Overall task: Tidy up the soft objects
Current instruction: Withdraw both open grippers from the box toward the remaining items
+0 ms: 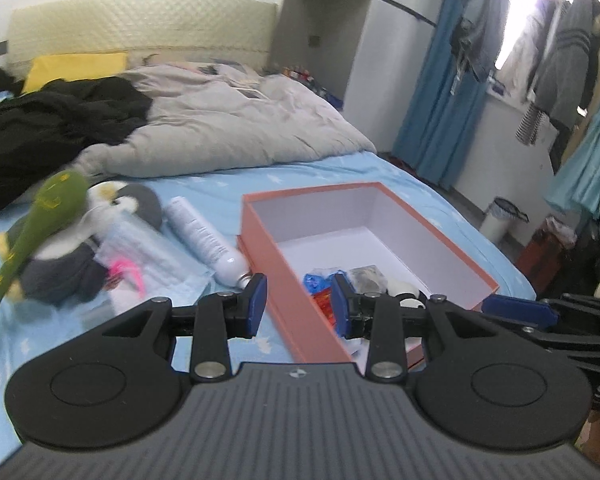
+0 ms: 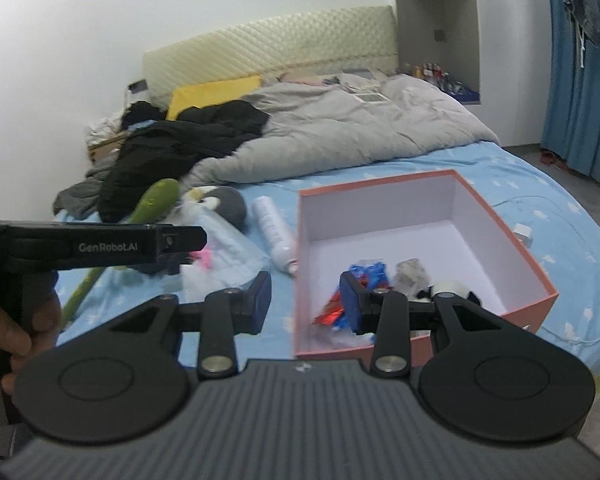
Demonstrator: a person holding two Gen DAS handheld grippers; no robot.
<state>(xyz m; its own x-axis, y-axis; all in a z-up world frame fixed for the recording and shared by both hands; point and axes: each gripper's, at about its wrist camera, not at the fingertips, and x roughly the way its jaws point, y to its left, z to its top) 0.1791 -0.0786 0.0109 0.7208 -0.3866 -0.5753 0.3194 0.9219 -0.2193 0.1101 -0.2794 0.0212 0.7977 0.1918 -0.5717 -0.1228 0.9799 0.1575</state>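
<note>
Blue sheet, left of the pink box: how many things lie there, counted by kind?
Plush toys: 2, a green snake and a grey penguin.
White bottles: 1.
Clear plastic bags: 1, contents blurred.
Total: 4, all outside the box.

- The green plush (image 1: 40, 216) runs off the left edge, blurred.
- The right gripper (image 2: 306, 300) hides part of the box's (image 2: 380, 208) contents; those wrappers (image 2: 366, 274) are unreadable.
- Bottle (image 1: 204, 240) print is too small to read.
</note>
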